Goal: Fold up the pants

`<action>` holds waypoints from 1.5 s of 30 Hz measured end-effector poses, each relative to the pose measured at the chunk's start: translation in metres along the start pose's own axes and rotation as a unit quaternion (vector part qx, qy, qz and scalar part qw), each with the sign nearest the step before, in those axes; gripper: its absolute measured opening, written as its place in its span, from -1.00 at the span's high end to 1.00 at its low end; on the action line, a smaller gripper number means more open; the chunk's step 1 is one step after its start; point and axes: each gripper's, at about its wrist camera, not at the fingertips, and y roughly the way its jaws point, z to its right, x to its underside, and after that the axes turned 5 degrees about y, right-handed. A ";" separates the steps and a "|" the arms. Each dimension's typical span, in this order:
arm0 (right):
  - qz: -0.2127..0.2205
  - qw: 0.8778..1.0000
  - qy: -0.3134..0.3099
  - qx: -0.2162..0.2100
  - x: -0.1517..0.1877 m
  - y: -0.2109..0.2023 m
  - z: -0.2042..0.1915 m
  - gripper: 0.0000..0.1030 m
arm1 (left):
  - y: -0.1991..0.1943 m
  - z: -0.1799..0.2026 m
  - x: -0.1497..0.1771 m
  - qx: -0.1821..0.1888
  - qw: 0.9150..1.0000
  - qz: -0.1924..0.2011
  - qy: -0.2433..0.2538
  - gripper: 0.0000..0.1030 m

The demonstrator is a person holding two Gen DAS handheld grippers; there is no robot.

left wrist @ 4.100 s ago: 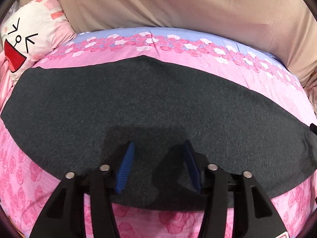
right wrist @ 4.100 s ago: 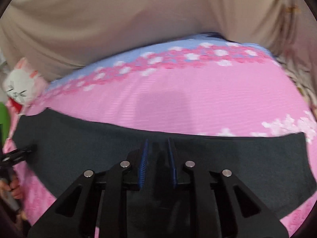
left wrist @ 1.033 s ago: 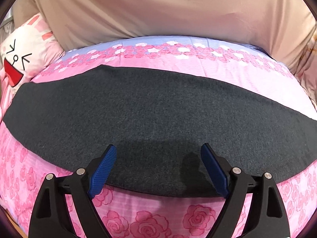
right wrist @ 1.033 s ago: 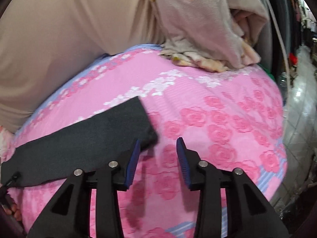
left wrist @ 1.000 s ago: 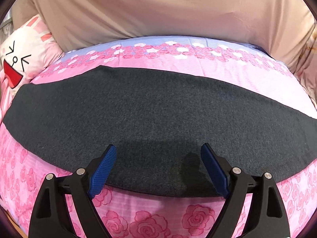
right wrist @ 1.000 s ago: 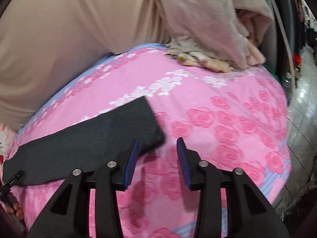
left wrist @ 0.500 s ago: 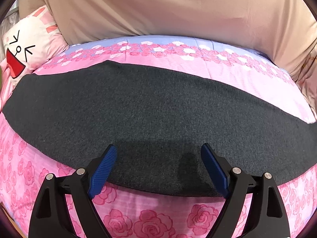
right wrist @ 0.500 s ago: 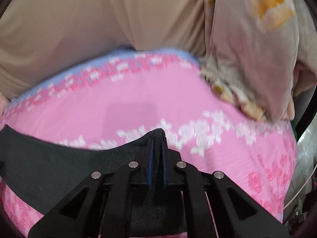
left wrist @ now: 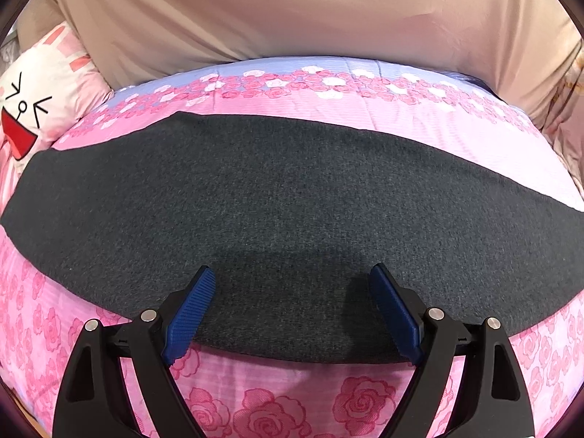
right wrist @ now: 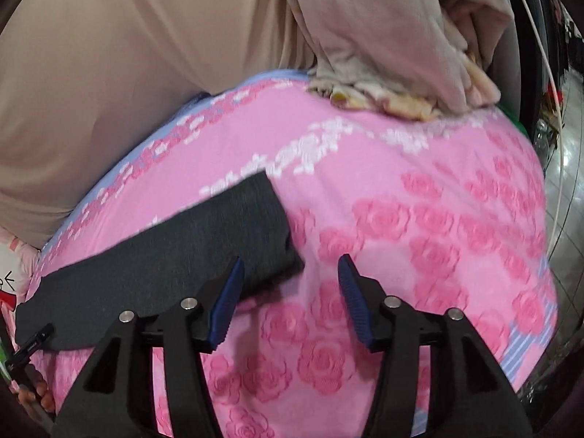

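Released half a second ago, the pants end lies at centre-left on the bedspread. Right gripper gapes beside it; left gripper spread, empty over mid-cloth. Blur hides layers; pinching only one probably skews the fold.

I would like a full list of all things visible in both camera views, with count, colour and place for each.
pants: one, dark grey, lying flat in a long strip across the bedsheet
bedsheet: one, pink with roses and a blue border, covering the bed
cartoon pillow: one, white and pink with a red mouth, at the left end of the bed
beige cloth: one, tan, behind the bed
blanket pile: one, cream, on the far right end of the bed
left hand-held gripper: one, black with blue pads, open over the pants' near edge
right hand-held gripper: one, black with blue pads, open beside the pants' end
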 end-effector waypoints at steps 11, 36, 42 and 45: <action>-0.011 0.999 -0.017 0.038 -0.004 0.021 -0.029 0.12 | -0.004 -0.001 0.000 0.008 1.000 0.009 0.000 -0.63; -0.020 0.958 -0.147 -0.247 0.030 -0.015 -0.321 0.82 | 0.008 -0.001 0.000 0.019 1.000 -0.018 0.007 -0.68; -0.127 0.933 -0.223 -0.253 0.110 0.050 -0.403 0.82 | -0.009 -0.033 0.011 0.041 0.998 0.012 -0.035 -0.68; -0.153 0.927 -0.267 -0.216 0.152 0.075 -0.412 0.75 | -0.020 -0.060 0.021 0.044 0.997 0.027 -0.055 -0.68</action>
